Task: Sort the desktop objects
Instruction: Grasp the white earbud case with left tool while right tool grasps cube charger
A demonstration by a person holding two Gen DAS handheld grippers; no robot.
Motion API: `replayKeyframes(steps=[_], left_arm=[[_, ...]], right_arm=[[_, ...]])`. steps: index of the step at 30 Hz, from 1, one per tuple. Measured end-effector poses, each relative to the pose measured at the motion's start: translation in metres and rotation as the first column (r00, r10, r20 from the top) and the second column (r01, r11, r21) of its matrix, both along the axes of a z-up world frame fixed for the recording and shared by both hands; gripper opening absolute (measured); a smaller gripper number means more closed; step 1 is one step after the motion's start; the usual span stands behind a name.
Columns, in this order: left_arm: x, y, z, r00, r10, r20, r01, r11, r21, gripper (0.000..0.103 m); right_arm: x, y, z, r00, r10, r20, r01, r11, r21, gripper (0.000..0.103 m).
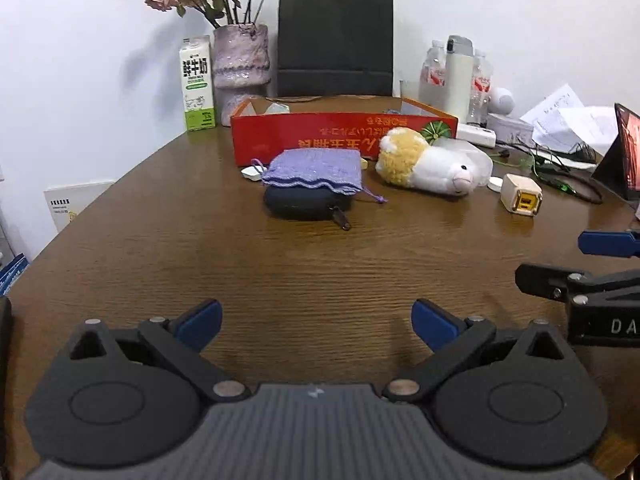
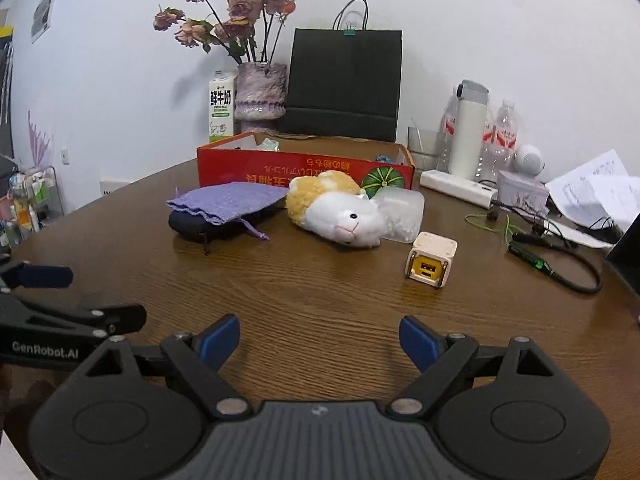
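A purple drawstring pouch [image 1: 315,171] [image 2: 228,201] lies on top of a dark zip case [image 1: 304,204] [image 2: 200,227] mid-table. Beside it rests a white and yellow plush animal [image 1: 424,162] [image 2: 336,208], leaning on a clear plastic box [image 2: 402,212]. A cream charger cube [image 1: 521,199] [image 2: 431,259] stands to their right. Behind them sits an open red cardboard box [image 1: 344,136] [image 2: 304,168]. My left gripper [image 1: 316,326] hovers open over bare wood near the table's front, nothing between its fingers. My right gripper [image 2: 319,340] is open too, empty, just right of the left one.
A milk carton [image 1: 196,84], vase of dried flowers [image 1: 240,64] and black paper bag [image 1: 335,42] line the back wall. Bottles, a white flask [image 2: 466,136], a power strip [image 2: 458,188], cables [image 2: 556,256] and papers crowd the right side. A dark screen edge [image 1: 622,152] stands at far right.
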State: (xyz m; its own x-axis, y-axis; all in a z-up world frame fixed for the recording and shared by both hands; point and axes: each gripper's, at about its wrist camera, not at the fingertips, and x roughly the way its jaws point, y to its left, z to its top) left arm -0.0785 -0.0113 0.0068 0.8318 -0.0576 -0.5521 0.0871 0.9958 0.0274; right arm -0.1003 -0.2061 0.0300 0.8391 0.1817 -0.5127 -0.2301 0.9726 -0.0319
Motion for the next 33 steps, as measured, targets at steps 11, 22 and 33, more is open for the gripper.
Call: replayKeyframes(steps=[11, 22, 33], left_arm=[[0.045, 0.021, 0.029, 0.999, 0.029, 0.024, -0.027, 0.994, -0.105, 0.103], [0.217, 0.073, 0.022, 0.999, -0.001, -0.044, -0.003, 0.996, -0.088, 0.072], [0.244, 0.06, 0.004, 0.996, 0.063, -0.067, -0.066, 0.997, -0.038, 0.031]], right_arm=[[0.024, -0.01, 0.01, 1.0, -0.018, -0.011, 0.019, 1.0, 0.012, 0.084], [0.134, -0.06, 0.003, 0.974, -0.215, -0.076, 0.215, 0.977, -0.006, 0.061], [0.167, -0.056, -0.015, 0.97, -0.208, -0.127, 0.208, 0.978, -0.013, 0.038]])
